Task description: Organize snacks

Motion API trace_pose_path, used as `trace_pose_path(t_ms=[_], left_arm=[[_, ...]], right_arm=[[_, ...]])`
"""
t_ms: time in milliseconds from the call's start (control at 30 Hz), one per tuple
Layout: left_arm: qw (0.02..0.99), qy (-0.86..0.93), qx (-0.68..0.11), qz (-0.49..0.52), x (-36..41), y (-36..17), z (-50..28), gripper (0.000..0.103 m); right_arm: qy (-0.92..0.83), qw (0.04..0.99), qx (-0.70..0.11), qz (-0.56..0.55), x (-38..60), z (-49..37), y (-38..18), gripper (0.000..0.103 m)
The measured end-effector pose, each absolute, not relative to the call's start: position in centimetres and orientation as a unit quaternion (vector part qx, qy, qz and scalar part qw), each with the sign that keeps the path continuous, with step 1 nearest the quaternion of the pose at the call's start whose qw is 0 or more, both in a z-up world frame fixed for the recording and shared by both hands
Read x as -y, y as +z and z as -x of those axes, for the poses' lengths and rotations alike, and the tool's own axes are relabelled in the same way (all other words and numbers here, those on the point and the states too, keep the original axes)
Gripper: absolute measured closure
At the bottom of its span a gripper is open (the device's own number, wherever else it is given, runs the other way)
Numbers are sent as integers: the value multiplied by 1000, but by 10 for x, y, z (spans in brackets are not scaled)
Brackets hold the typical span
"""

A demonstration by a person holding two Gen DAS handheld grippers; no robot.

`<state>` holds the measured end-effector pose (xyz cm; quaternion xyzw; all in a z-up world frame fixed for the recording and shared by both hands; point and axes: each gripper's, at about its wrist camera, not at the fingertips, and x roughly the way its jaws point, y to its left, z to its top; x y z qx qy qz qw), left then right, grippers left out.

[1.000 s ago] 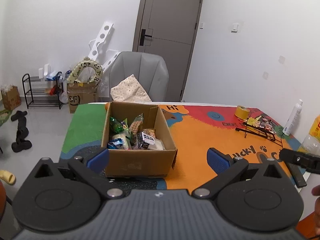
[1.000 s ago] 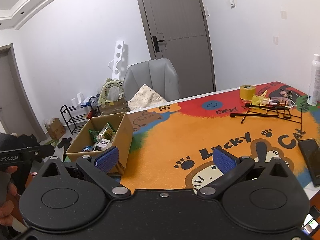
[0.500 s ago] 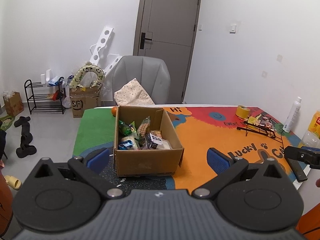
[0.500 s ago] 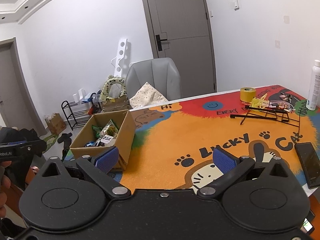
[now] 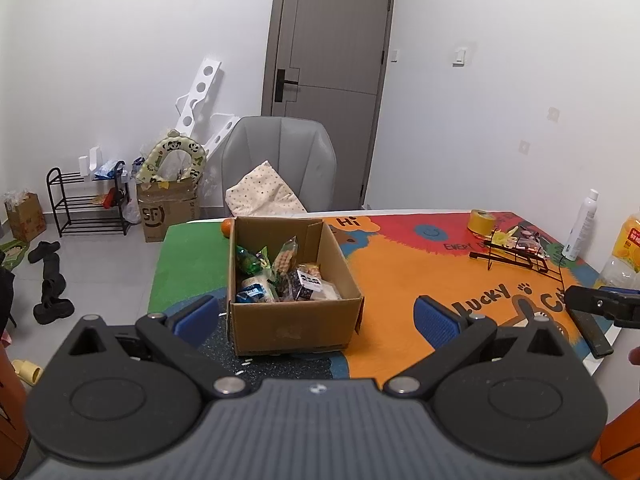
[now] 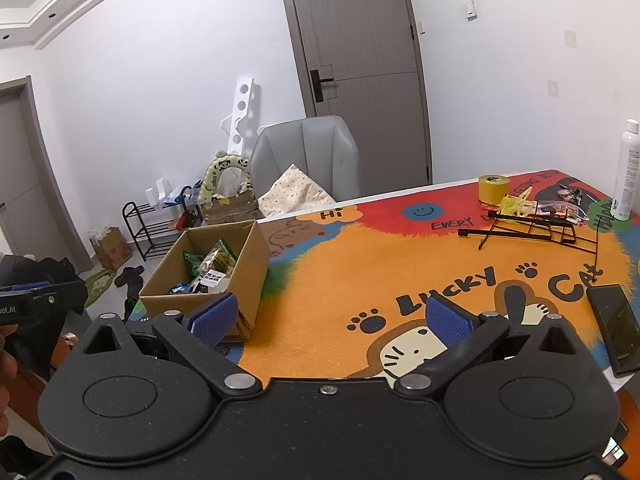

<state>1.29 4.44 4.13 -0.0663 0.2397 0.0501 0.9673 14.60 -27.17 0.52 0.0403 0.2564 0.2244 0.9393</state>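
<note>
Landmark: open brown cardboard box [image 5: 294,312] of snack packets [image 5: 286,276], left end of cartoon-print table mat [image 6: 360,280]. Black wire shoe rack [image 5: 86,204] on the floor far left of it, grey chair [image 5: 280,160] behind, black wire stand [image 6: 528,228] well right. Left gripper [image 5: 316,316] and right gripper [image 6: 332,316] spread wide, empty, short of the box.

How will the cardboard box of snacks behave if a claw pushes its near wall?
The cardboard box probably slides rather than tips: it sits low and wide on the mat. It looks light, holding only small snack packets. The thin wall with open flaps may flex, and the fuzzy mat could drag.
</note>
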Motion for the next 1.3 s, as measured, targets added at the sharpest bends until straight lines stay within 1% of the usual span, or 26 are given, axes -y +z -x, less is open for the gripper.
trace_pose_path(t_ms=[1300], left_arm=[[963,51,-254,68,-44,32,-17,0]], right_arm=[[227,937,-263,-39,269,-145,2,0]])
